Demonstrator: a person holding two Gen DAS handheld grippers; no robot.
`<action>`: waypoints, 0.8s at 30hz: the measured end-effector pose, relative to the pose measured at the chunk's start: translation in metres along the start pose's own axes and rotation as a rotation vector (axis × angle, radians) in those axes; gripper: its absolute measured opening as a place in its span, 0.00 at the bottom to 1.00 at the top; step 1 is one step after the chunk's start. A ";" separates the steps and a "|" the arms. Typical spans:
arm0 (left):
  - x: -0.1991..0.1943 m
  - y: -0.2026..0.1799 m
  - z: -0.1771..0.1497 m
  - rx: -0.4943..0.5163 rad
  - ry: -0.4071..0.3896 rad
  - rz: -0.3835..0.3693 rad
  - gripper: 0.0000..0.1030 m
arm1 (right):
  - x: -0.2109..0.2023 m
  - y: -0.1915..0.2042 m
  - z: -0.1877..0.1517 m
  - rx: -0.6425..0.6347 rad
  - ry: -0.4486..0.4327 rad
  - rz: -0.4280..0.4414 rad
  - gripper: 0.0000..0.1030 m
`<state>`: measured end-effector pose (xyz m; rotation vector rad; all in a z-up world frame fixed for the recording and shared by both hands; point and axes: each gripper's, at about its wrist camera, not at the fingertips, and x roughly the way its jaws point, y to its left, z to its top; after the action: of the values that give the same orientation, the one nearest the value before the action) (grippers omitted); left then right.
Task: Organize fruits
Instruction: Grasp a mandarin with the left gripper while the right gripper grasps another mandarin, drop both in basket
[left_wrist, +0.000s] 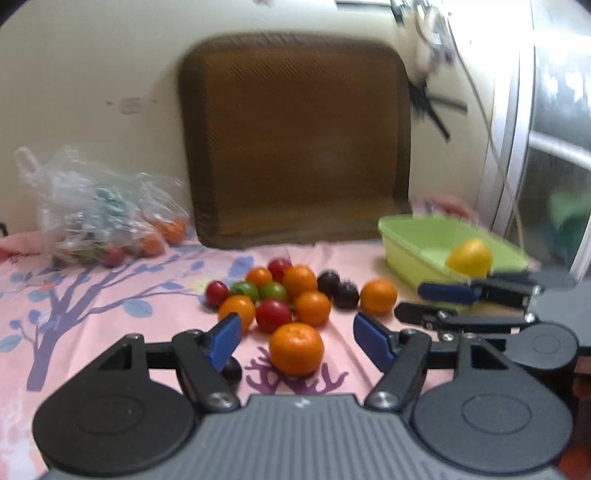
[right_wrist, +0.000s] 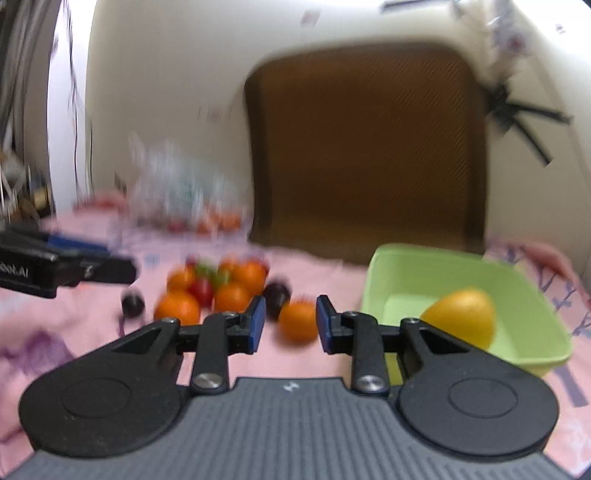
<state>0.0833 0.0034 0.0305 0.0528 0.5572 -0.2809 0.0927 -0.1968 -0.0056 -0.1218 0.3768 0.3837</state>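
A loose pile of oranges (left_wrist: 313, 307), red and green plums (left_wrist: 273, 314) and dark plums (left_wrist: 345, 293) lies on the pink sheet. My left gripper (left_wrist: 297, 338) is open, and the nearest orange (left_wrist: 296, 349) sits on the sheet between its blue pads without touching them. A dark plum (left_wrist: 232, 369) peeks out under its left finger. My right gripper (right_wrist: 290, 326) has a narrow gap and holds nothing. A lone orange (right_wrist: 298, 321) lies just beyond its tips. A yellow fruit (right_wrist: 461, 317) rests in the green basket (right_wrist: 424, 254) at the right.
A clear plastic bag (left_wrist: 92, 214) holding more fruit lies at the back left. A brown cushion (left_wrist: 295, 136) leans against the cream wall behind the pile. The right gripper (left_wrist: 410, 301) reaches in beside the basket (left_wrist: 406, 225).
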 end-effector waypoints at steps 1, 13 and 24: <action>0.006 -0.004 -0.002 0.021 0.015 0.001 0.62 | 0.005 0.005 -0.002 -0.030 0.021 -0.010 0.32; 0.034 -0.010 -0.018 0.077 0.094 0.038 0.50 | 0.049 0.027 0.001 -0.396 0.101 -0.092 0.35; 0.002 -0.014 -0.023 0.042 0.049 -0.077 0.40 | 0.026 0.028 -0.007 -0.392 0.123 -0.059 0.35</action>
<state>0.0695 -0.0081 0.0102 0.0790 0.6029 -0.3673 0.1015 -0.1631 -0.0236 -0.5401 0.4145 0.3897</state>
